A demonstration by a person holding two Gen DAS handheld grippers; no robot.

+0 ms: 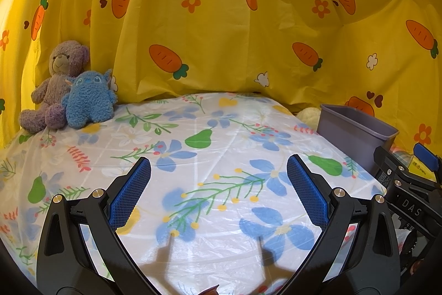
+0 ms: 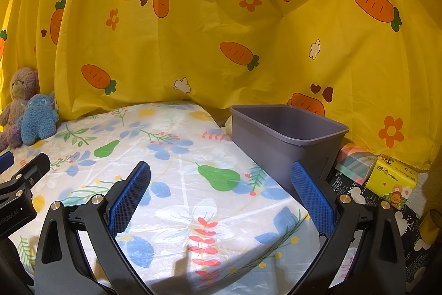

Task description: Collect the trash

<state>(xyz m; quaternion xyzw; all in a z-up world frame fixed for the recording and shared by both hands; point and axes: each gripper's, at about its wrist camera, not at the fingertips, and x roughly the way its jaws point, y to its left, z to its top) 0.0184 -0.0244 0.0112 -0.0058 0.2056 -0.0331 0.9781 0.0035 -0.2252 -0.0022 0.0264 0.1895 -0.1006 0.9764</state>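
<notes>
A grey plastic bin [image 2: 287, 134] stands off the table's right edge; in the left wrist view the bin [image 1: 356, 134] sits at the far right. My left gripper [image 1: 219, 184] hovers open over the floral table cover [image 1: 221, 145] with nothing between its blue pads [image 1: 132, 190]. Over the table's right part, my right gripper [image 2: 221, 192] is open and empty too, its right pad [image 2: 312, 198] close in front of the bin's wall. Each gripper shows in the other's view: the right gripper [image 1: 406, 162] and the left gripper [image 2: 20, 162]. A pale lumpy thing [image 1: 308, 115] lies behind the bin, mostly hidden.
A purple teddy bear [image 1: 55, 85] and a blue plush toy [image 1: 88, 101] sit at the table's back left corner. A yellow carrot-print curtain [image 2: 221, 18] hangs behind. Right of the bin lie a yellow tissue pack [image 2: 395, 179] and a striped pack [image 2: 356, 162].
</notes>
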